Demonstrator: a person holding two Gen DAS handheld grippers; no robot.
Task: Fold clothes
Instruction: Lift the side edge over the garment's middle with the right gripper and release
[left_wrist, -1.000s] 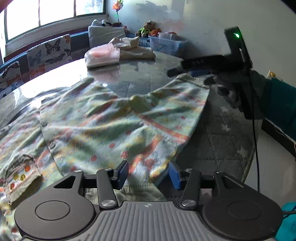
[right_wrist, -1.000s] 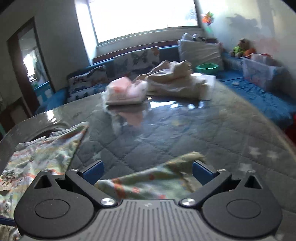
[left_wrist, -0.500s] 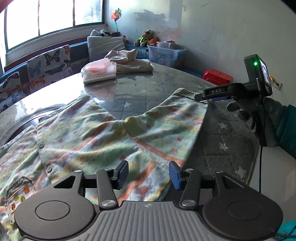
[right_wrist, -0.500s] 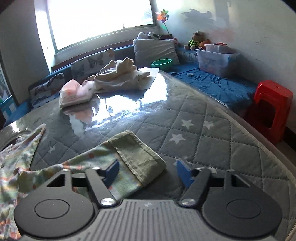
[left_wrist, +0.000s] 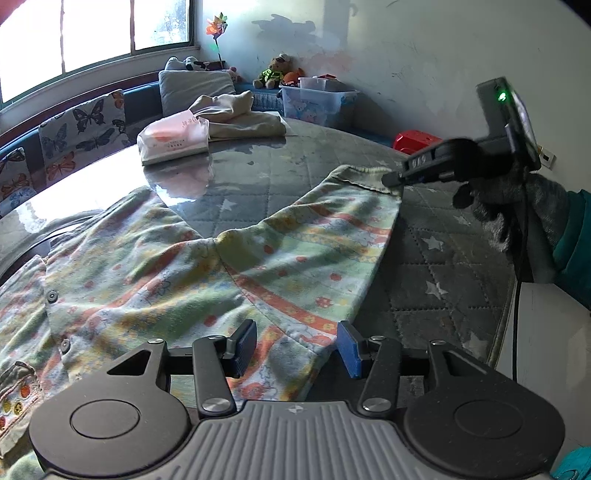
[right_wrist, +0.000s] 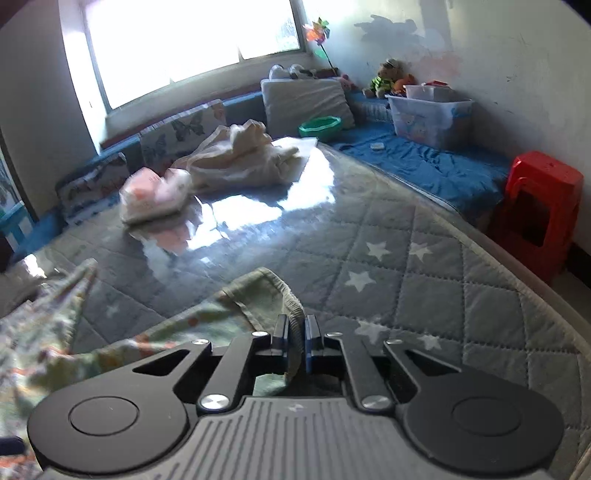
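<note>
Right gripper (right_wrist: 294, 332): jaws closing, pads pinching the green sleeve cuff (right_wrist: 271, 291) of the printed pyjama top (left_wrist: 207, 273).
Right hand (left_wrist: 517, 206): gloved, angled down at the top's far corner.
Left gripper (left_wrist: 295, 347): half open over the top's near hem, not pinching.
Pyjama top: spread on the quilted table (right_wrist: 406, 266).
Storage bin (right_wrist: 430, 114): beyond the table; contents unclear.

Right gripper (right_wrist: 295, 338), wide open a second ago with the patterned garment's (left_wrist: 229, 266) cuff (right_wrist: 266, 295) lying loose between its fingers, is now closing on that cuff, its edge pinched between the blue pads (right_wrist: 281, 334).
</note>
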